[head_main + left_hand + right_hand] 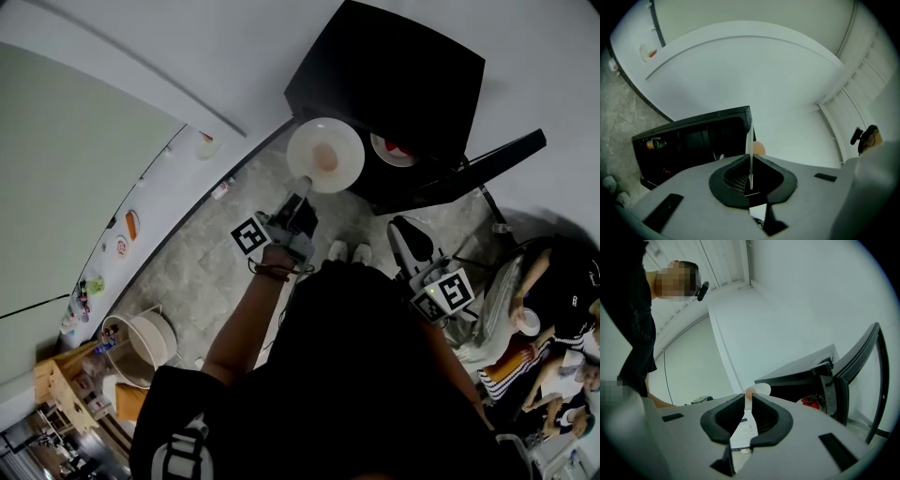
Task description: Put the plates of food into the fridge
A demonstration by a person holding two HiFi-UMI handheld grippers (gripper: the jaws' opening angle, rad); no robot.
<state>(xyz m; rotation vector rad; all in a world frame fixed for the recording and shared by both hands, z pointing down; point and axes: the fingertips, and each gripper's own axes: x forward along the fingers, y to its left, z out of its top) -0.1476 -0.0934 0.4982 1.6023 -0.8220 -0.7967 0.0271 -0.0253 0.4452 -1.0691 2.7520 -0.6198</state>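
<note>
The left hand-held gripper is clamped on the rim of a white plate. In the left gripper view, the plate stands edge-on between the closed jaws. It is held out level in the air, above the grey floor. A pinkish-orange piece of food lies near the middle of the plate, and shows as an orange lump just past the jaws.

The plate hangs just in front of the black fridge, close to its left front corner and not yet inside. The fridge door stands swung open to the right. Inside the fridge, near the front edge of a shelf, lies a second plate with something red on it. The right gripper view also shows this red item in the open fridge.

The right hand-held gripper is lower and to the right, beside the open door. Its jaws stand slightly apart with nothing between them. Through the gap, only the floor and the far plate can be seen.
</note>
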